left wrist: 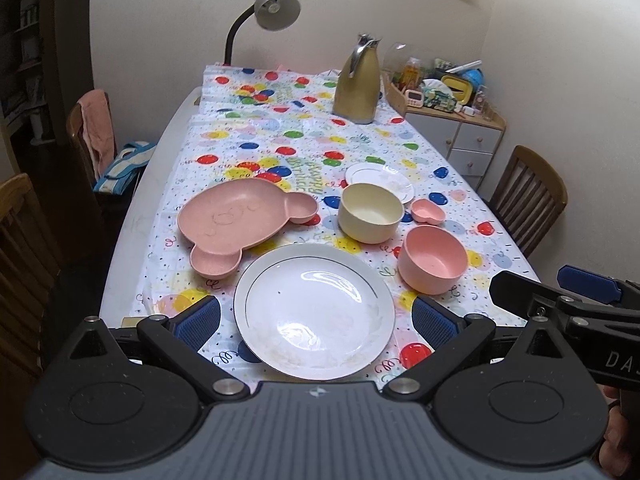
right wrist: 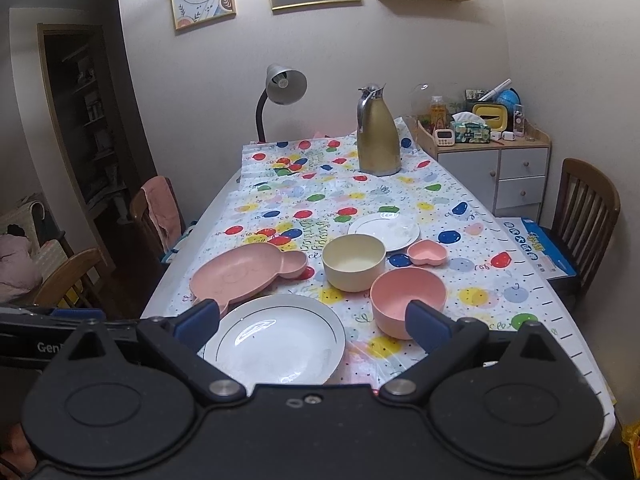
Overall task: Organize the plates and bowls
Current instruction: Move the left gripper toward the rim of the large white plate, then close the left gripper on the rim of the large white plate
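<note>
The left gripper (left wrist: 316, 318) hangs with its ribbed blue pads spread wide, empty, above the near rim of the large white plate (left wrist: 314, 312). The right gripper (right wrist: 312, 320) is likewise agape and holds nothing, its right finger in front of the pink bowl (right wrist: 408, 298).

Nothing looks stacked yet, so this reads as the opening approach. The next move probably calls for a thin pinch on a rim, plates onto plates and bowls into bowls.

The large plate is glossy, shallow ceramic with a thin dark ring. Beyond it lie a matte pink bear-shaped plate (left wrist: 236, 224), a cream bowl (left wrist: 370, 212), a small pink heart dish (left wrist: 427, 211) and a small white plate (left wrist: 384, 180), all on the balloon-print tablecloth (left wrist: 280, 136).
</note>
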`<control>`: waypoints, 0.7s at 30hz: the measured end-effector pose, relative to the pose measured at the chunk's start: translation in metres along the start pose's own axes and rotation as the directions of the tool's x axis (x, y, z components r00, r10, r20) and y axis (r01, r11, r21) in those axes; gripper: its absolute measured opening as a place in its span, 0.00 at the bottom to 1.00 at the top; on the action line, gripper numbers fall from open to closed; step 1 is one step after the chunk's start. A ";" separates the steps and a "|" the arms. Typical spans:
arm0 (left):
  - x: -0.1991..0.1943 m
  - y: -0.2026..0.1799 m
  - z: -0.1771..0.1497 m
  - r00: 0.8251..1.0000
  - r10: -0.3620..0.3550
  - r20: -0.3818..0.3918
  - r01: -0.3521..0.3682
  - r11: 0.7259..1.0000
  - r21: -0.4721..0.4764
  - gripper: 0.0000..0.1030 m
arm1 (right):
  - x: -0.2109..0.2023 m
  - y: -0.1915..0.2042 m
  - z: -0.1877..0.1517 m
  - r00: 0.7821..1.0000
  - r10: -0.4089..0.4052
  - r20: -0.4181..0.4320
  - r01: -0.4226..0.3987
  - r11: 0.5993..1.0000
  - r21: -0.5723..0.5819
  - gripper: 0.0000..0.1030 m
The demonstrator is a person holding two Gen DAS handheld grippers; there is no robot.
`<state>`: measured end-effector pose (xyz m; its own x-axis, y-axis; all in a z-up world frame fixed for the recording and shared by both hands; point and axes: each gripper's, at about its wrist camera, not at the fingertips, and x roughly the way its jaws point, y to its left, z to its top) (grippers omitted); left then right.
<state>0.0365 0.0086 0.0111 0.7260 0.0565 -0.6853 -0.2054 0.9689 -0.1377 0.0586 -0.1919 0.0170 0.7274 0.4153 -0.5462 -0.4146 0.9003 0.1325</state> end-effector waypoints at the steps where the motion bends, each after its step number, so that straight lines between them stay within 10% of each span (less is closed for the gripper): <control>1: 0.004 0.001 0.001 1.000 0.002 -0.006 -0.003 1.000 -0.007 1.00 | 0.004 -0.001 0.001 1.000 0.005 -0.004 -0.005 1.000 -0.002 0.96; 21: 0.109 0.051 -0.004 0.978 0.136 -0.161 -0.158 0.978 -0.136 1.00 | 0.129 -0.036 -0.003 0.979 0.020 -0.204 -0.034 0.997 -0.067 0.92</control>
<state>0.1026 0.0627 -0.0735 0.5764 0.1483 -0.8036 -0.4053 0.9058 -0.1235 0.1659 -0.1707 -0.0606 0.5921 0.3978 -0.7009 -0.4747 0.8749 0.0955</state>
